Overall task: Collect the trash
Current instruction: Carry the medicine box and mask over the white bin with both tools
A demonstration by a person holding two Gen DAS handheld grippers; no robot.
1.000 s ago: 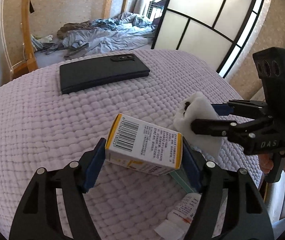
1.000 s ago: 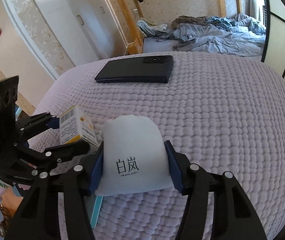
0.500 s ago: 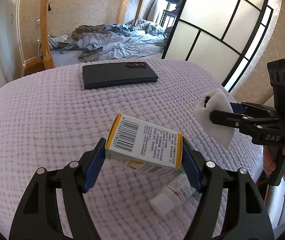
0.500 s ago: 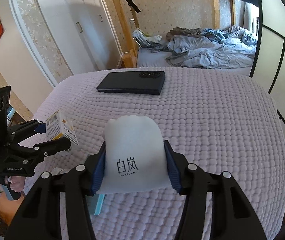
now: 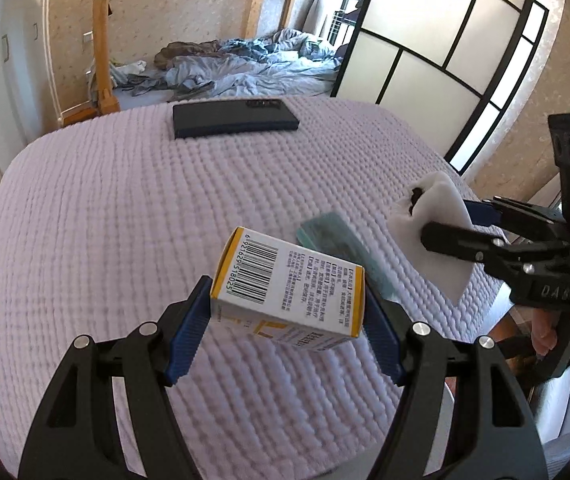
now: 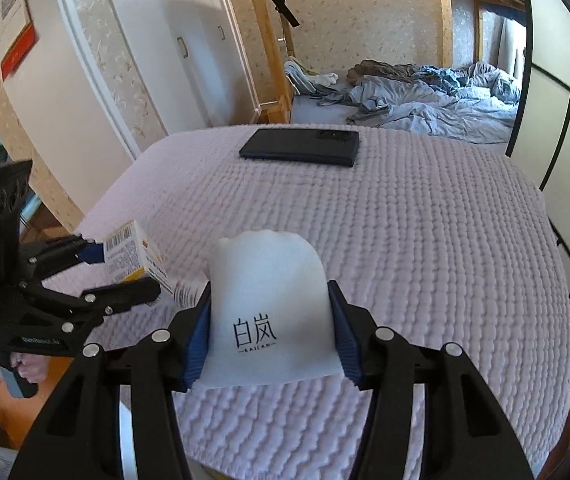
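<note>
Gripping a barcoded carton point(image 5: 289, 284), your left gripper point(image 5: 287, 312) hides its front; only the right-wrist view shows the white pouch's point(image 6: 269, 316) logo, clamped in your right gripper point(image 6: 269, 344).

The white and yellow box point(image 5: 289, 284) bears a barcode with the digits 6 921629 518025 along its side; beside it stand columns of small Chinese print, too fine to read. The white pouch point(image 6: 269, 316) carries two large black characters, 白岚, with a small line of Latin capitals beneath that looks like BAILAN. On the body of the right tongs point(image 5: 445, 236) the raised letters DA can be read; the rest is unclear. The lettering on the left tongs point(image 6: 121, 268) is blurred.
</note>
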